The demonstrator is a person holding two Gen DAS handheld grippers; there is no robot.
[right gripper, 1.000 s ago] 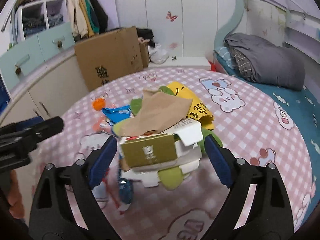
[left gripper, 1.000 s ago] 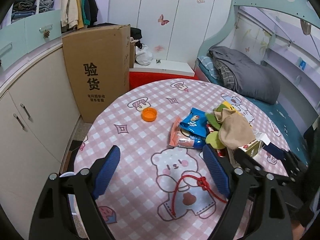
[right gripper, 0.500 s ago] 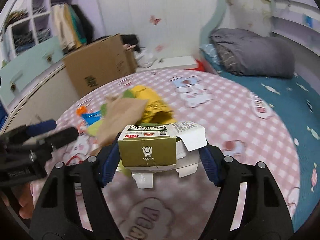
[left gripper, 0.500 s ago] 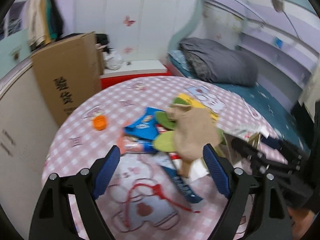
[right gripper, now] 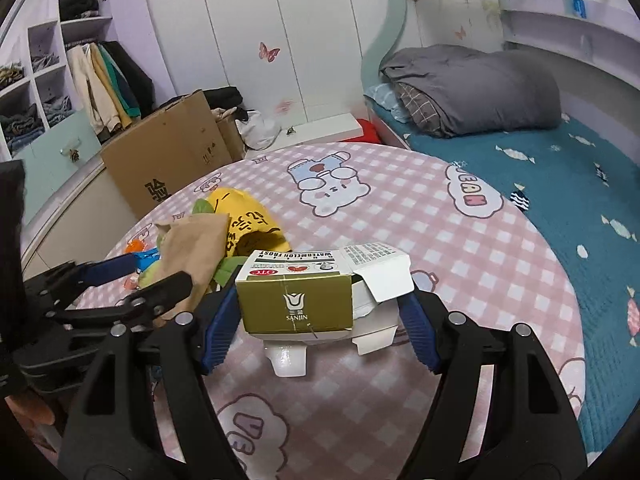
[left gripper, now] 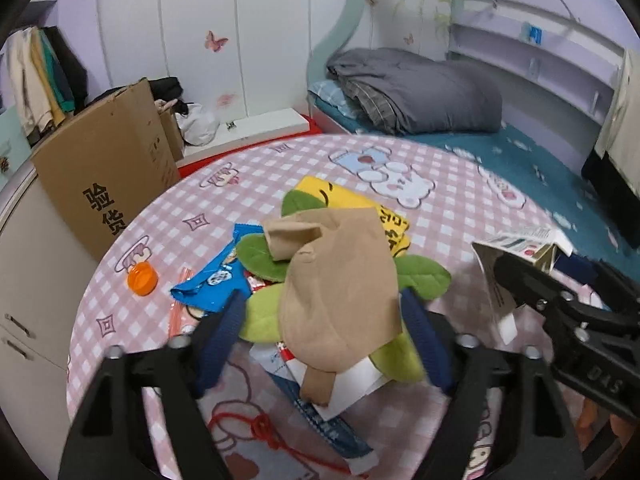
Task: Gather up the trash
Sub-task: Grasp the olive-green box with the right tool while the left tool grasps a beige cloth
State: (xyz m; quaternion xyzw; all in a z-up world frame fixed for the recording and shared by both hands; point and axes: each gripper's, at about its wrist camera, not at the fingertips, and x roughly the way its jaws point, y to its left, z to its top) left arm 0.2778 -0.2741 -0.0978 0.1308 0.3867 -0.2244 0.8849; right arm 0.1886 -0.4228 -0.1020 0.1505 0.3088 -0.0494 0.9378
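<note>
Leftmost, an orange bottle cap (left gripper: pixel 142 278) lies alone on the pink checked tablecloth (left gripper: pixel 460 208), well apart from the heap. Next, blue snack wrapper (left gripper: pixel 218 280) at the heap's left edge. Left gripper (left gripper: pixel 322 330) spread wide, jaws straddling the trash pile; the tan paper bag (left gripper: pixel 340 280) sits between the blue pads (left gripper: pixel 224 336), over green leaf-shaped pieces (left gripper: pixel 420 276) and a yellow bag (left gripper: pixel 394 220); pad contact cannot be told. A red cord (left gripper: pixel 256 426) lies below. Further right, right gripper (right gripper: pixel 316 320) clenched on the olive medicine carton (right gripper: pixel 296 302), flap open, held above the cloth, apart from the pile.
</note>
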